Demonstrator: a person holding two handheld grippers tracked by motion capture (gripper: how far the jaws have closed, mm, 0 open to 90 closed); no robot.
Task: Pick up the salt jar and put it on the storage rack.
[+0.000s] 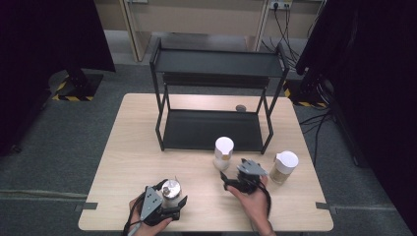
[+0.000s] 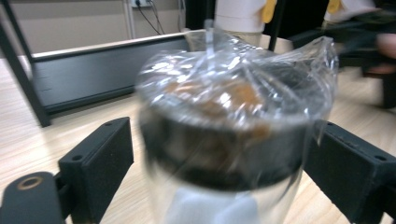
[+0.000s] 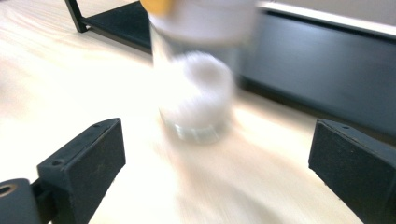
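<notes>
A glass jar (image 1: 171, 189) with crumpled clear film over its top (image 2: 233, 93) stands near the table's front edge. My left gripper (image 1: 169, 202) is open around it, the black pads (image 2: 100, 158) flanking the jar's sides with a thin gap at the left pad; the jar looks blurred. A second jar (image 1: 223, 152) with a white lid and yellow tab stands in front of the black shelf (image 1: 211, 129). My right gripper (image 1: 230, 178) is open just short of this jar (image 3: 196, 93), nothing between its pads (image 3: 88, 158).
A third white-lidded jar (image 1: 284, 167) stands at the right, beside the right hand. The two-tier black shelf (image 3: 303, 56) fills the table's middle back, its lower tier (image 2: 102, 74) bare. A small dark object (image 1: 241, 107) lies behind it.
</notes>
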